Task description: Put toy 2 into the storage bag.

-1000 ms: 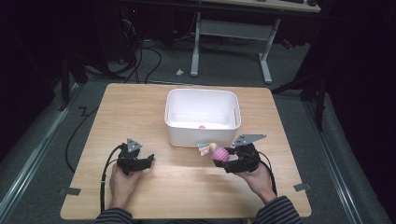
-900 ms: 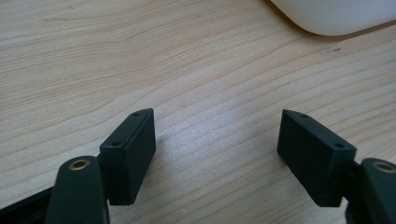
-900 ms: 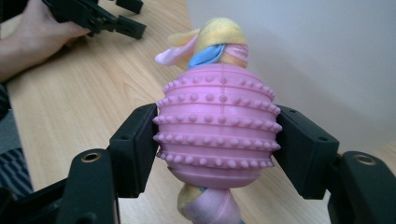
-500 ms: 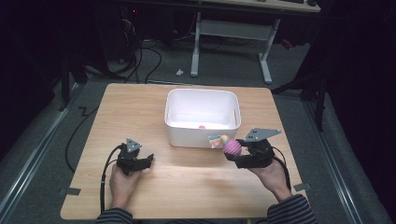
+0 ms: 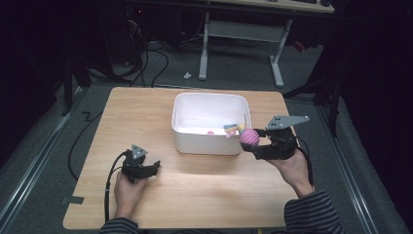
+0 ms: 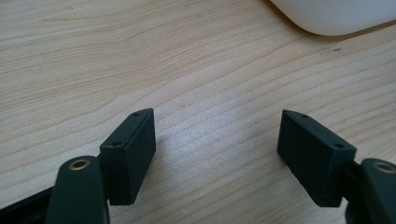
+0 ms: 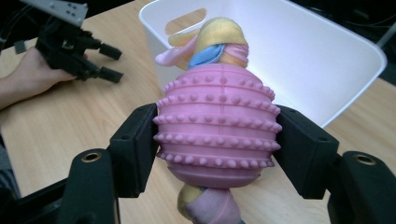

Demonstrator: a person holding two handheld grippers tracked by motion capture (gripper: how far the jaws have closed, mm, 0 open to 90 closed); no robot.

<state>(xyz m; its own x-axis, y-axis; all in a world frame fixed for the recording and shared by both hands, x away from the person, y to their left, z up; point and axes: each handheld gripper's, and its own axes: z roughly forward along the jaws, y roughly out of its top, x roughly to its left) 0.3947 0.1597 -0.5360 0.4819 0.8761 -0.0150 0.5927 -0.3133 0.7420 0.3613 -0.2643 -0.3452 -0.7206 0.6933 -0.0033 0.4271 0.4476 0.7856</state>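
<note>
Knobbly pink rubber toy (image 7: 217,128), matt wood table (image 5: 204,195)

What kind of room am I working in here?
Probably a lab or workshop, not a home: a bare wooden table on grey carpet, cables trailing across the floor, and an adjustable desk frame behind, in dim surroundings.

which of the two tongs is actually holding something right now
The right tongs, raised beside the white bin: their jaws clamp a pink studded toy. The left tongs stand open over bare table.
</note>
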